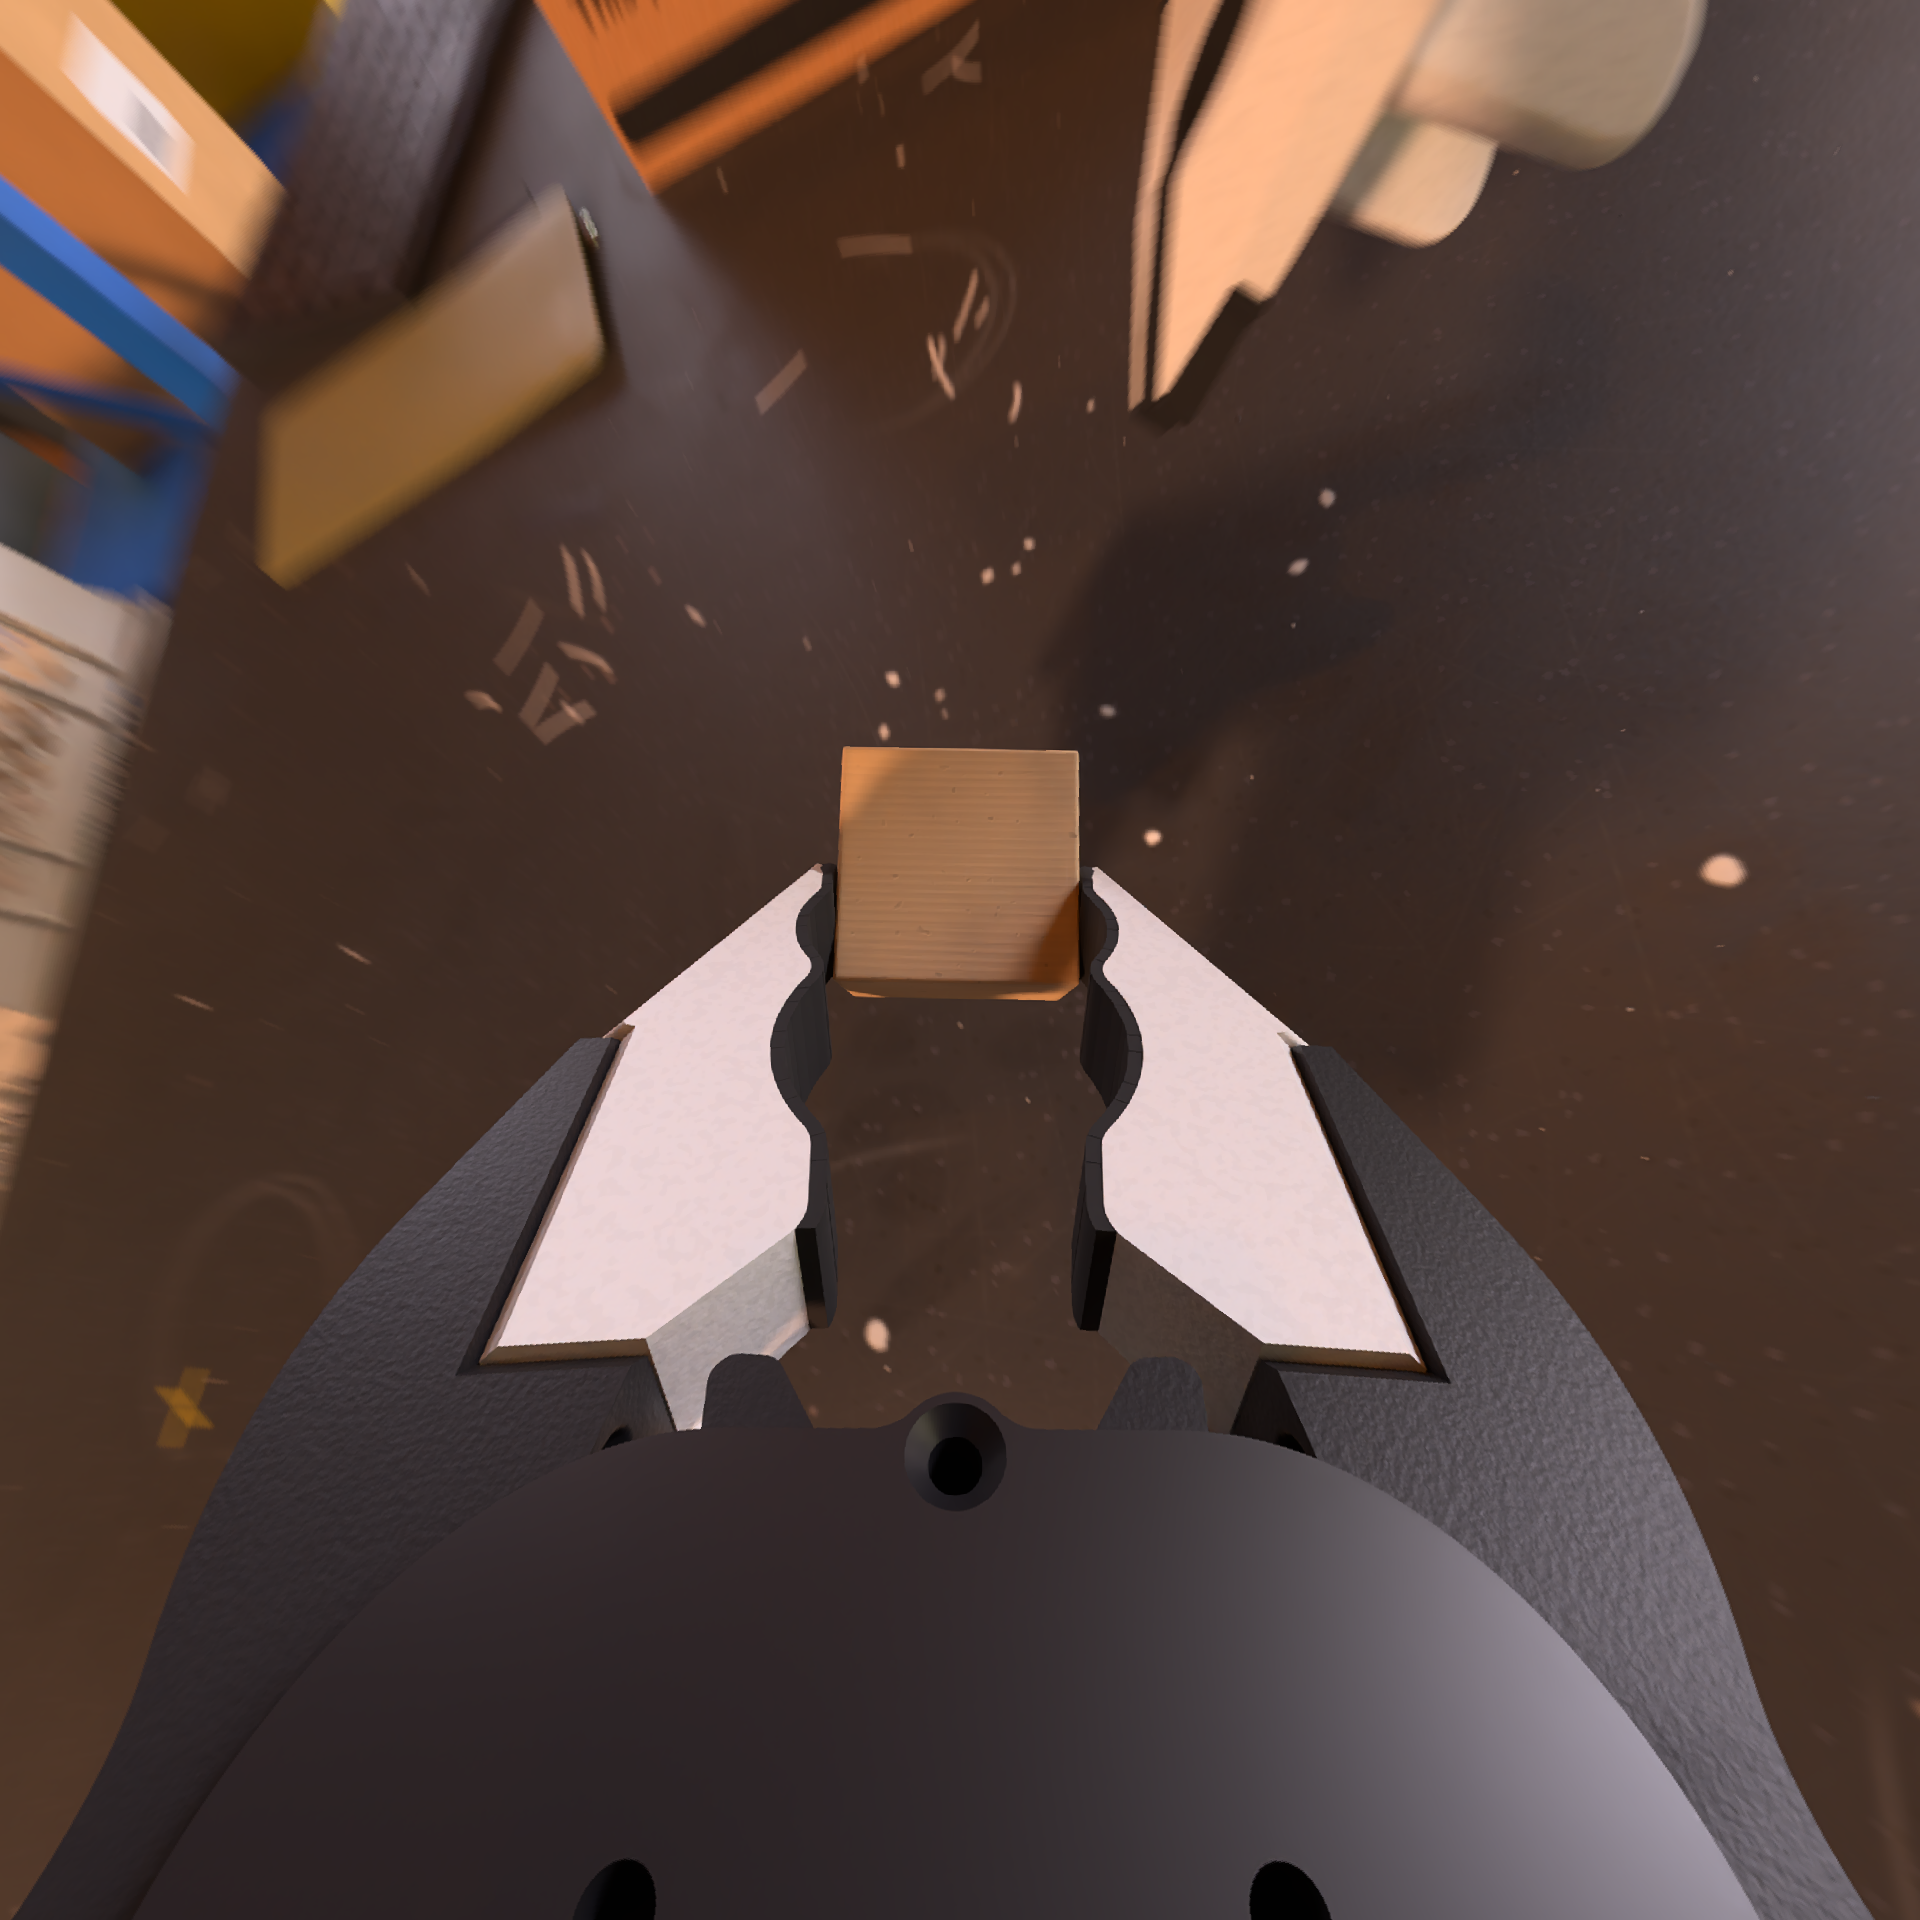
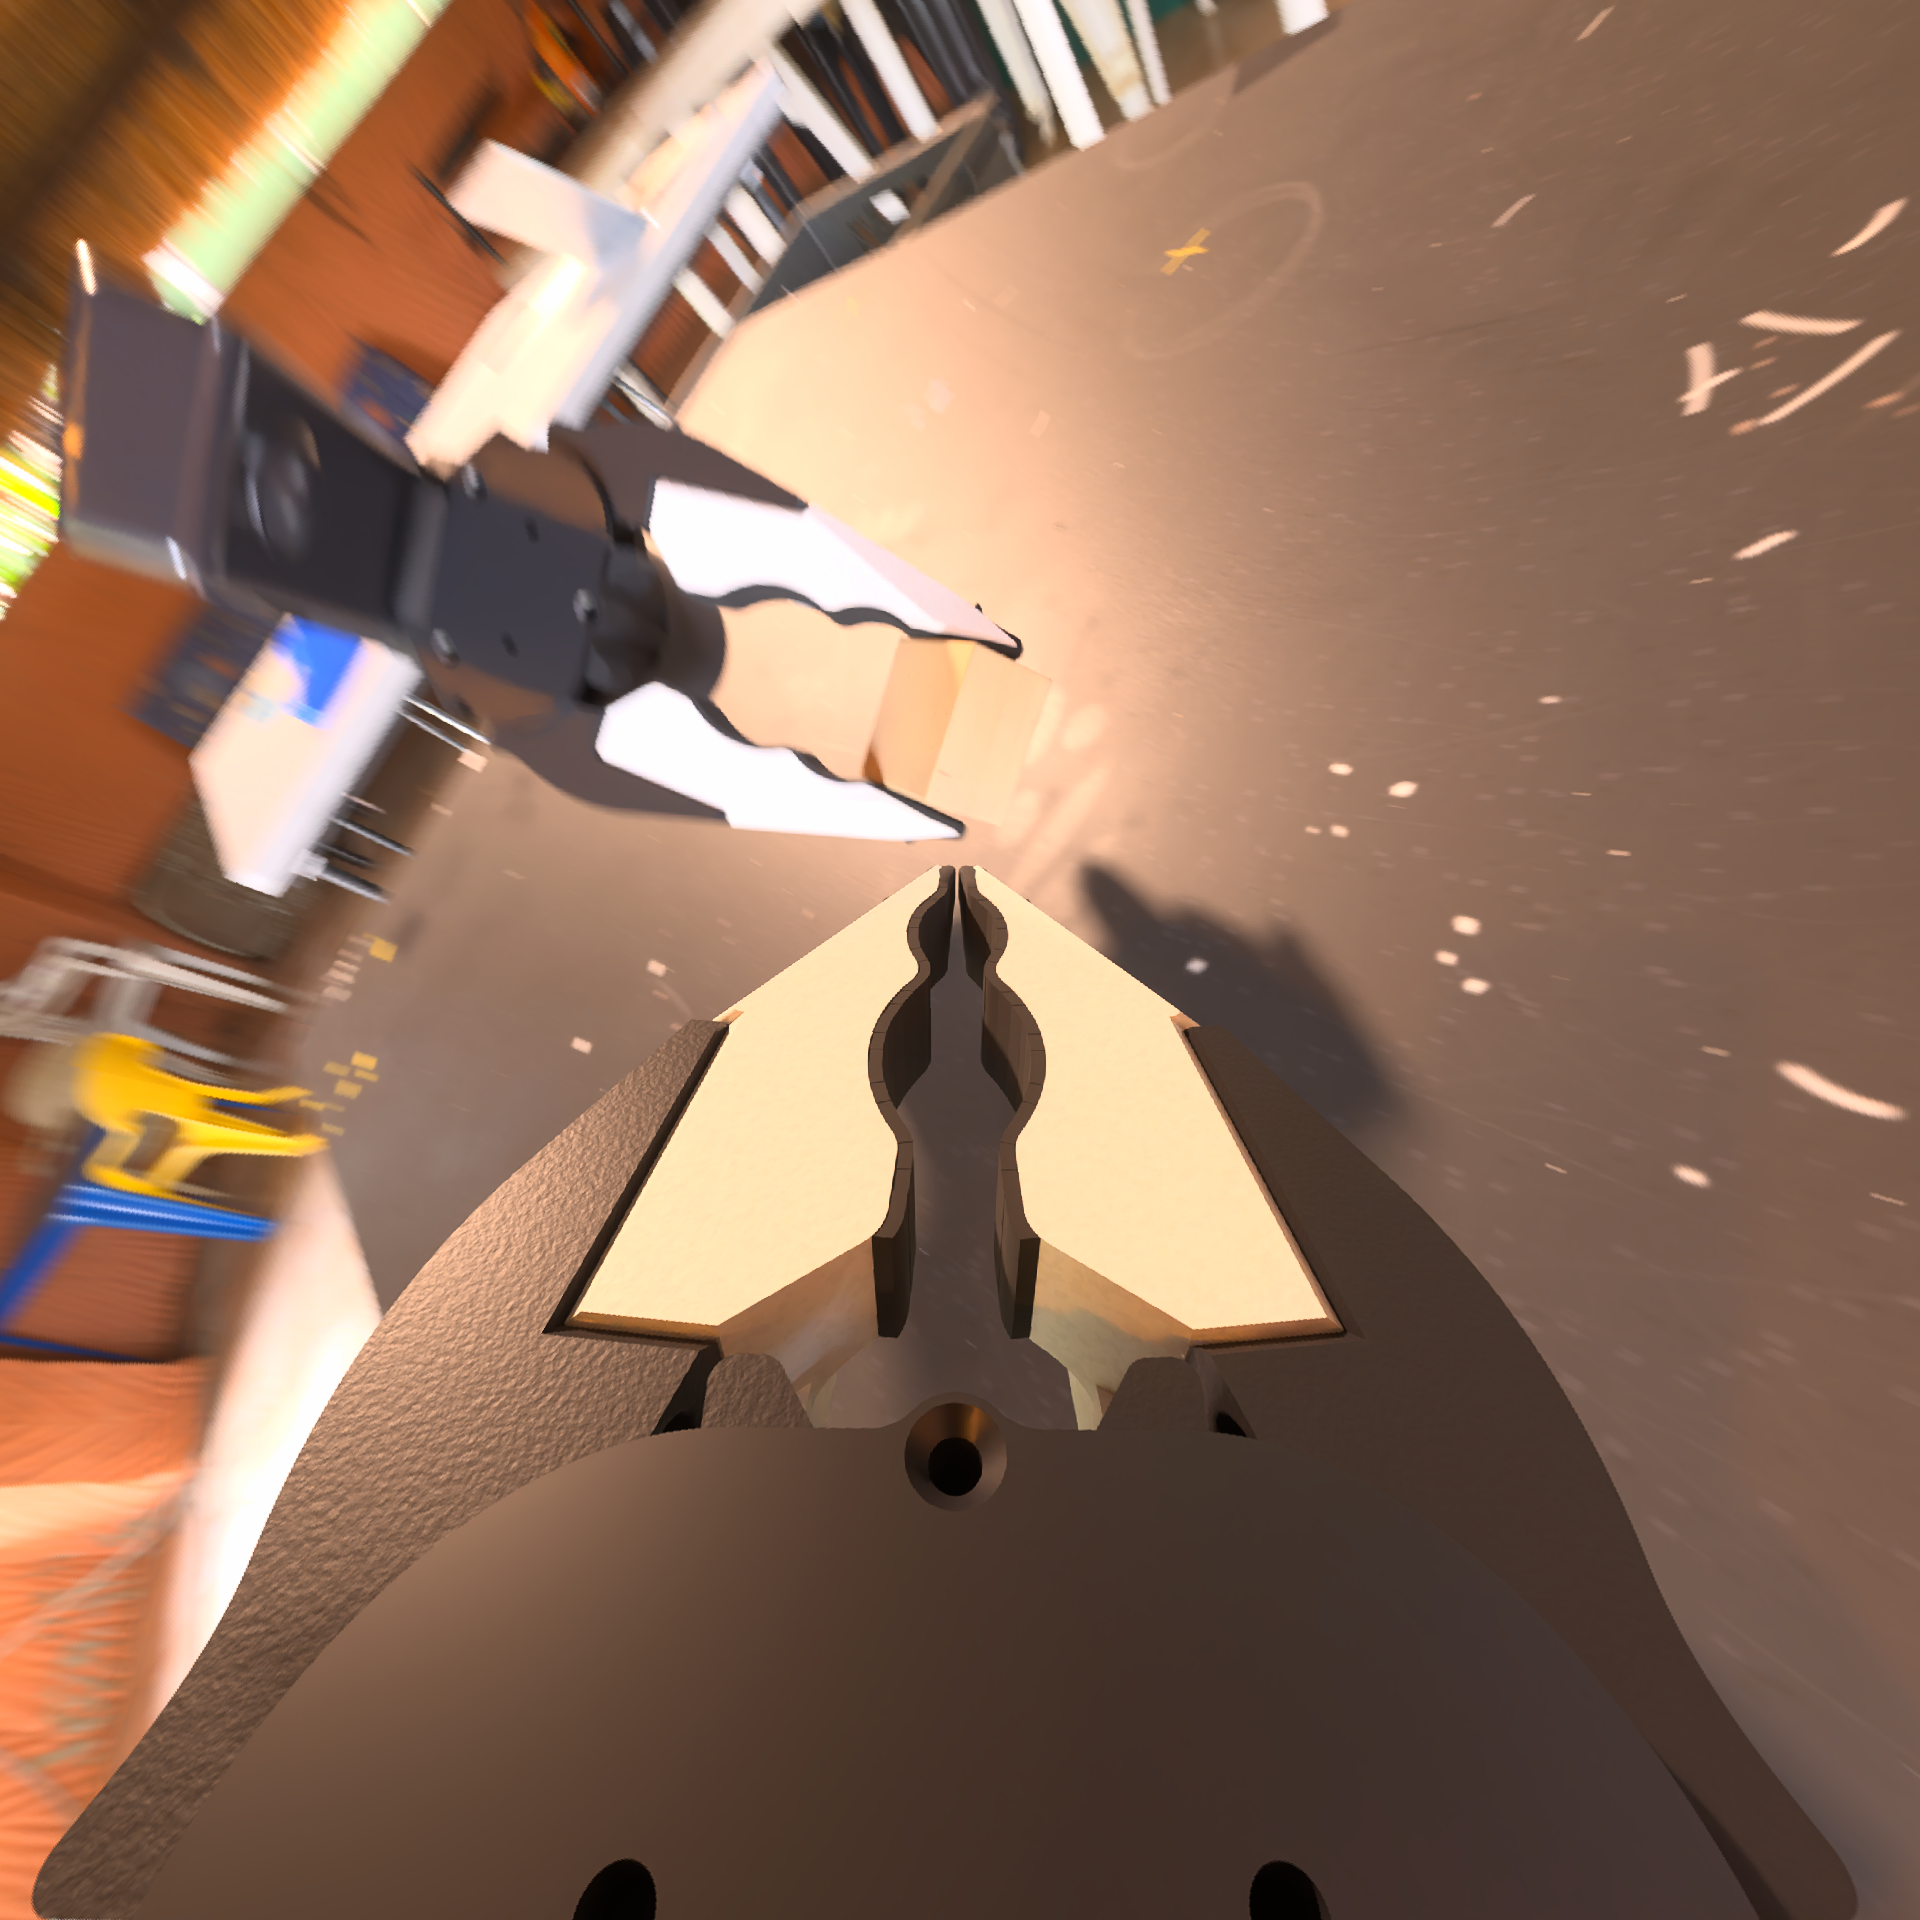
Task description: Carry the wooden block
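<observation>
Dark brown worktop [image 1: 1455, 727], flecked with pale chips and scratch marks, fills most of the left wrist view; in the right wrist view it looks warm tan under strong light [image 2: 1351, 623]. Much around the edges is smeared by blur: at the far left of the right wrist view only a yellow shape on blue bars [image 2: 156, 1132], an orange-red wall and rows of upright light and dark strips can be half made out, and what they are cannot be told.

Nearest in the left wrist view, the left hand-held gripper [image 1: 957, 914] pinches the wooden block [image 1: 956, 873] between its fingertips, one tip pressed to each side, the block clear of the worktop. Beyond it to the left lies a flat tan board [image 1: 426, 405], blurred, and far right a pale wooden piece with a dark edge [image 1: 1236, 197] beside a cream cylinder [image 1: 1538, 83], both cut off by the frame. Orange boxes on blue shelving [image 1: 114, 208] sit far left.

In the right wrist view, the right hand-held gripper [image 2: 957, 878] has its fingertips pressed together on nothing. Just beyond, the left hand-held gripper [image 2: 987, 732] comes in from the left with the wooden block [image 2: 961, 727] in its tips above a dark shadow [image 2: 1236, 997].
</observation>
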Motion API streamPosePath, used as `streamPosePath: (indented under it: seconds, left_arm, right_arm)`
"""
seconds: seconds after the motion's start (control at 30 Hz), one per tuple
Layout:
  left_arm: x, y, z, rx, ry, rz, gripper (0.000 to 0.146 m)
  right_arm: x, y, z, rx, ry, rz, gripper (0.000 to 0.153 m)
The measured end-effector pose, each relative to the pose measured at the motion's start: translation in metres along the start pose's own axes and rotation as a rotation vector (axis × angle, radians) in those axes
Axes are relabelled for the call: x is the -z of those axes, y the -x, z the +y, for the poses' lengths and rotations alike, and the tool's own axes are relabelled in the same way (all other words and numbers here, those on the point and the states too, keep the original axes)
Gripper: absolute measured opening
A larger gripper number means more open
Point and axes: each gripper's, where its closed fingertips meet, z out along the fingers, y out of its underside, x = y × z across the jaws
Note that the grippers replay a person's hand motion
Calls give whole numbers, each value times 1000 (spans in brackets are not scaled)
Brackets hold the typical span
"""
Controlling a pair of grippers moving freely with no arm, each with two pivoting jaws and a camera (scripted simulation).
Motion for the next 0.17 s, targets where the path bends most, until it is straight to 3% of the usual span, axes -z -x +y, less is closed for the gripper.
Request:
streamPosePath:
  seconds: [0.17]
  left_arm:
    - [8, -12, -26, -168, -109, -107, 45]
  right_arm:
    - [-12, 16, -15, -242, -101, -252, 0]
